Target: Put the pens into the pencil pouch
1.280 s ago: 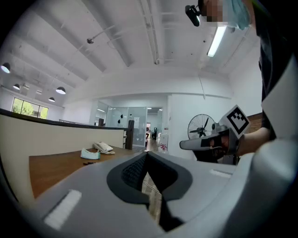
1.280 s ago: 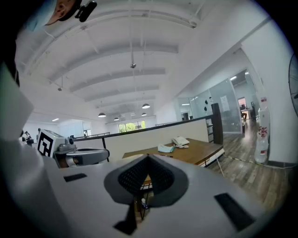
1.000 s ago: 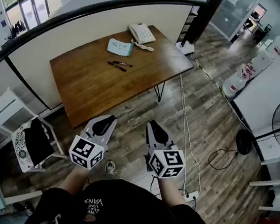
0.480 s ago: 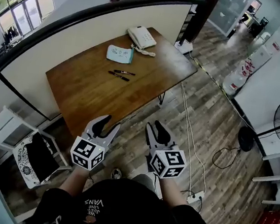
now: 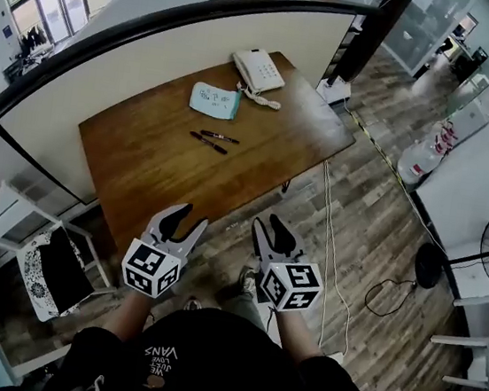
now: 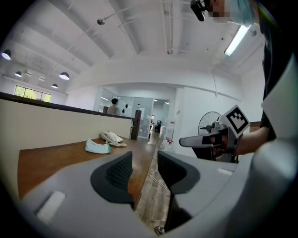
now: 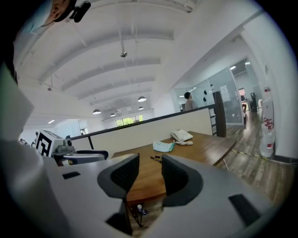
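Left gripper: the left gripper [image 5: 190, 219] is hanging in the air just off the near edge of the wooden table [image 5: 153, 174], its jaws standing wide apart and gripping nothing.
Right gripper: the right gripper [image 5: 268, 224] is hovering beside it, off the same near edge of the table; its jaws are opening, and nothing is sitting between them.
Pens: two dark pens [image 5: 213, 140] are lying close together on the table's far half, well apart from both grippers.
Pencil pouch: a pale blue-green pencil pouch [image 5: 214, 99] is lying flat on the table just beyond the pens, nearer the table's far edge.
Telephone: a white desk telephone [image 5: 258, 69] is sitting at the table's far right corner, near the pouch.
Partition: a cream partition [image 5: 156, 53] with a dark top rail is running along the table's far side.
Chair: a white chair [image 5: 48, 258] with a dark seat is standing on the floor off the table's near left corner.
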A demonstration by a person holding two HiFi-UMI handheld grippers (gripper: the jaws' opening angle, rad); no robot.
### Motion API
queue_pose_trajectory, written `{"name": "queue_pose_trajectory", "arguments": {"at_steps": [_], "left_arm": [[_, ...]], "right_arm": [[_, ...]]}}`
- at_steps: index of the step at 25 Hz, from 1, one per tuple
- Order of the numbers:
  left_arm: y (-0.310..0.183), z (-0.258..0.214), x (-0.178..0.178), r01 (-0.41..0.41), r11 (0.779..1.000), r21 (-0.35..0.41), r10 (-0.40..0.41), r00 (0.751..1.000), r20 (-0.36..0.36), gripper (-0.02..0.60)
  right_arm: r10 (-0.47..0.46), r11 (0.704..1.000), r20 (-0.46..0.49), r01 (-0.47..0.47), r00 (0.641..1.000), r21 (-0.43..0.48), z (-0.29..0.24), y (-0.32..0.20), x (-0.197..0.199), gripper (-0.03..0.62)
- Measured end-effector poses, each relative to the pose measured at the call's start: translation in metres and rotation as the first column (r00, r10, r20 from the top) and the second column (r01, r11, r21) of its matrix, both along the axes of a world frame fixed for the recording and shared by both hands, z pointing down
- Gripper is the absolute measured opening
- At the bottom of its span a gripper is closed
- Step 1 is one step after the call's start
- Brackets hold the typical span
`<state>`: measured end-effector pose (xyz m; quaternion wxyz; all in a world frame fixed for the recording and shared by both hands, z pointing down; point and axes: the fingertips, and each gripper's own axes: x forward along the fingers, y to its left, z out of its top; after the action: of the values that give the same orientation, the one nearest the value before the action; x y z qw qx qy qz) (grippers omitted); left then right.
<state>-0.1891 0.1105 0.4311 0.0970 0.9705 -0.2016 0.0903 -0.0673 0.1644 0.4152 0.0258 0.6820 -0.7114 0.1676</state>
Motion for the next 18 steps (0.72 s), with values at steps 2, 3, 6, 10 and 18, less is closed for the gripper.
{"name": "queue_pose_trajectory", "arguments": {"at_steps": [2,3,6,10,18], "left_arm": [[-0.01,0.0,0.011,0.039,0.999,-0.007,-0.039,0.999,0.005,0.155],[-0.014,-0.001,0.019,0.054,0.999,-0.007,-0.054,0.999,0.007,0.155],[-0.024,-0.001,0.041,0.099,0.995,0.0,-0.099,0.995,0.013,0.155],[-0.033,0.006,0.067,0.159,0.987,-0.018,-0.159,0.987,0.013,0.155],[-0.047,0.021,0.114,0.266,0.963,-0.048,-0.265,0.964,0.035,0.155]], "right_arm": [[-0.032,0.999,-0.001,0.032,0.999,-0.012,0.002,-0.011,0.014,0.117],[-0.049,0.999,-0.002,0.049,0.999,-0.017,0.003,-0.017,0.022,0.117],[-0.107,0.994,-0.001,0.106,0.994,-0.033,0.008,-0.032,0.043,0.115],[-0.177,0.983,0.007,0.177,0.984,-0.05,0.017,-0.047,0.066,0.117],[-0.285,0.954,0.022,0.286,0.958,-0.09,0.033,-0.069,0.114,0.115]]}}
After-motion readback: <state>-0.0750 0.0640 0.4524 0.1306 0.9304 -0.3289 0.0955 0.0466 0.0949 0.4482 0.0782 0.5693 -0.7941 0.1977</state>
